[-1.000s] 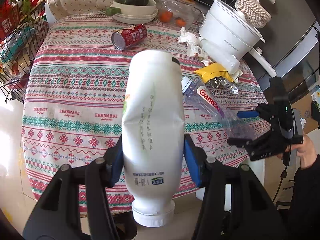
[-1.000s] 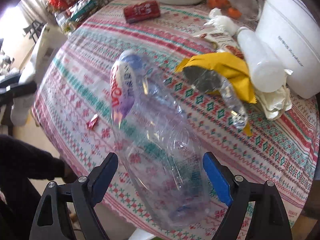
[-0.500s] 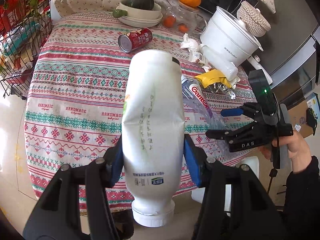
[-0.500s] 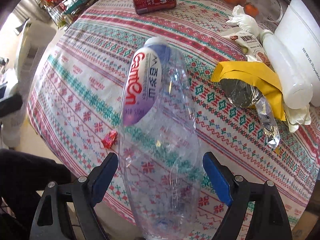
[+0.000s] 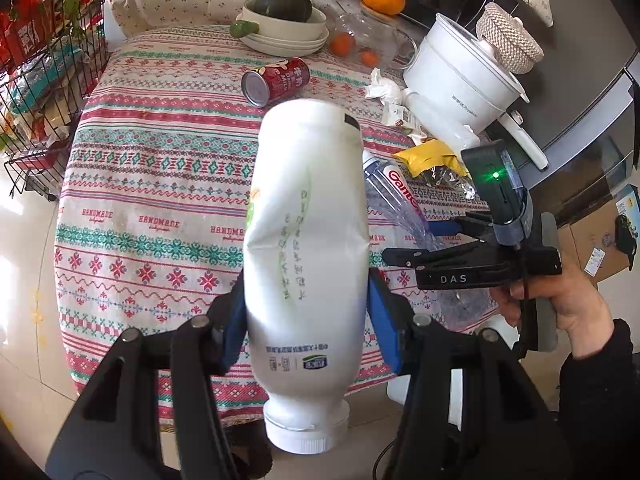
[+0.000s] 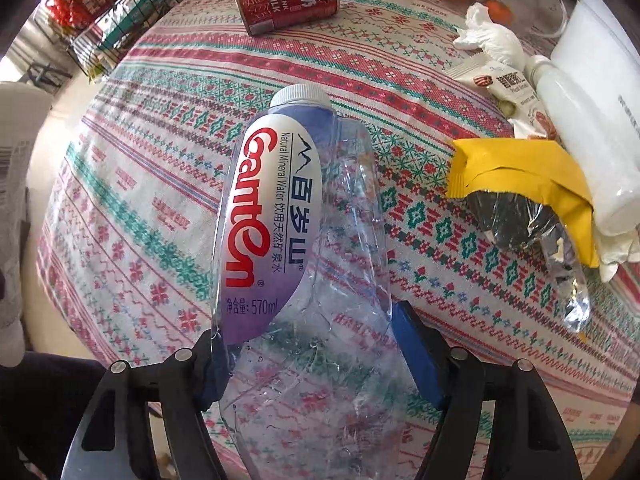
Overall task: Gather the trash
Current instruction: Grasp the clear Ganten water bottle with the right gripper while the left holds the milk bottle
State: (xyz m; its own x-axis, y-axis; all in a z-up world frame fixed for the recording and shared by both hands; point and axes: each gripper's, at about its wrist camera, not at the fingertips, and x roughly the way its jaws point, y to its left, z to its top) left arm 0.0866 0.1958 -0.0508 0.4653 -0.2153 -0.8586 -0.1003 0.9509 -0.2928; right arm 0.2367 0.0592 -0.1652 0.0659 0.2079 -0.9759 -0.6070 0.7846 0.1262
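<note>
Moved: right gripper (image 6: 308,344) has shut onto clear water bottle (image 6: 296,240), pads were apart 1 s ago; bottle now off the tablecloth (image 6: 160,152).
Left gripper (image 5: 306,312): clamped on white bottle (image 5: 306,240), cap down, dented at the pinch.
Why: both loaded for binning, I'd guess.
Left on table: red can (image 6: 287,3), yellow wrapper (image 6: 516,176).

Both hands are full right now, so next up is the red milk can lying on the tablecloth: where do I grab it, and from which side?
Grip the red milk can across its round body at mid-length, coming down from above with the fingers straddling its curved sides. It lies on its side on the tablecloth, its silver end facing the near-left, nothing touching it. The ends offer only flat faces, likely harder to pinch.
</note>
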